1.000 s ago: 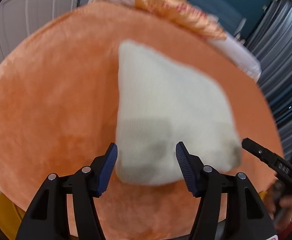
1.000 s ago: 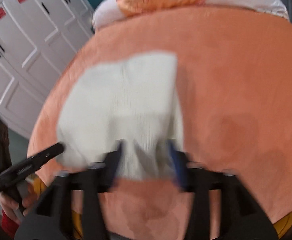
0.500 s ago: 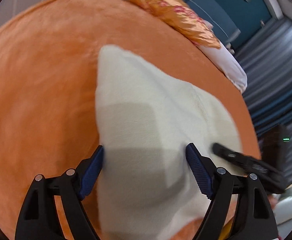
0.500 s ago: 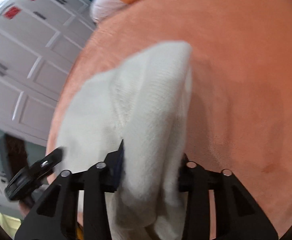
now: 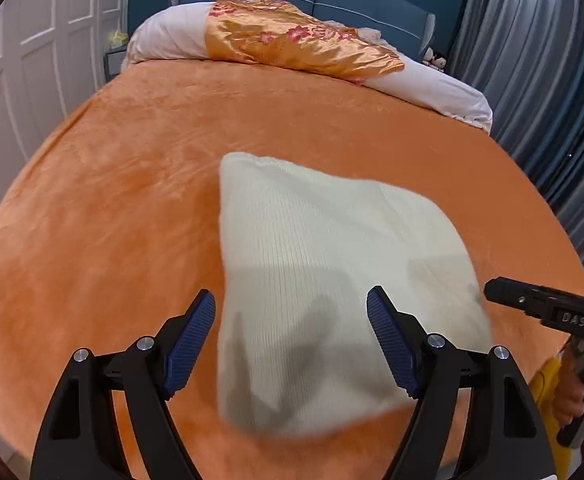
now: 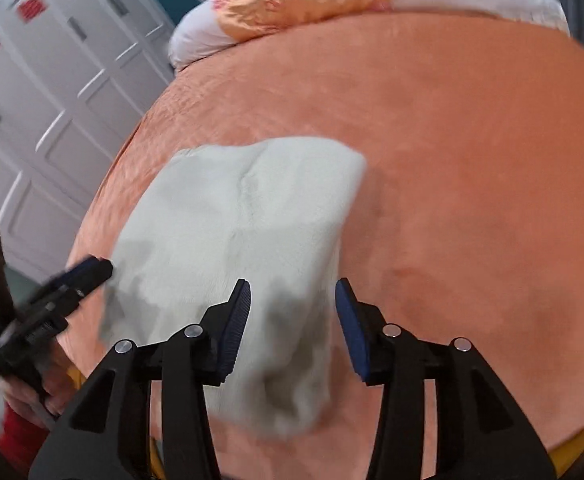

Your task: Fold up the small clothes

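The cream knit garment [image 5: 323,280] lay already folded on the orange blanket [image 5: 112,220], both the left gripper [image 5: 292,344] and right gripper [image 6: 292,328] spread and holding nothing above its near edge, so little folding seemed left.

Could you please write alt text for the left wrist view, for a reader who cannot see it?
The open left gripper hovers over a folded cream knit garment lying on an orange bedspread. The right gripper reaches in from the right edge; pillows lie beyond.
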{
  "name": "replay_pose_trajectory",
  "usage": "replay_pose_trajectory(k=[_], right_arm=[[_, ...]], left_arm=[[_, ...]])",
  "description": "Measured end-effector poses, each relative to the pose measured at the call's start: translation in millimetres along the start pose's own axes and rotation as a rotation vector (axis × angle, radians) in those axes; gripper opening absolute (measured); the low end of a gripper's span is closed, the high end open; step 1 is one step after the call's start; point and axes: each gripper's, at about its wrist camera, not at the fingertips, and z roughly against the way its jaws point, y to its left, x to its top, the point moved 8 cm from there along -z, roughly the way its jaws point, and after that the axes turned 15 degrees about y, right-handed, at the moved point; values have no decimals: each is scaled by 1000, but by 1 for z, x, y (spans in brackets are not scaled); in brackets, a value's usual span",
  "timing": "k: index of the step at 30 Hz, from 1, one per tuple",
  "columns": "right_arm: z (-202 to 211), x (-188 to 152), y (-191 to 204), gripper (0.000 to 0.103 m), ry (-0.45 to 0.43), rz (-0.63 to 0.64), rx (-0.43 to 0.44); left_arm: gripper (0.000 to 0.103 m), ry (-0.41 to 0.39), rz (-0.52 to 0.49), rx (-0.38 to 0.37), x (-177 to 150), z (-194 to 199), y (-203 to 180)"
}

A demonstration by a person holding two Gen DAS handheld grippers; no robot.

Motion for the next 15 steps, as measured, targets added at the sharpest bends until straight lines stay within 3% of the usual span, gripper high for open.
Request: replay_pose_trajectory(k=[4,5,6,7,9,11,14,15], right_arm=[[-19,-18,11,42,82,9,99],[-24,-21,6,29,93,14,77],[-34,-19,5,23,109,14,63],[-38,-14,4,19,116,2,70],[-14,-5,11,17,45,3,116],[3,-5,12,17,-7,30,85],[-50,-18,-14,17,128,14,-17],[-59,-22,-21,18,133,3,-8]], left_arm=[[73,99,-7,99,-24,-25,-2],[69,129,-7,119,-29,-35,-1],[66,148,1,130,-32,-39,1],[66,152,8,137,-35,-41,3],[66,163,35,129,-39,-46,10],[67,179,38,130,-43,-54,13],[69,216,41,137,-50,-73,13],[71,209,64,135,-50,-77,16]])
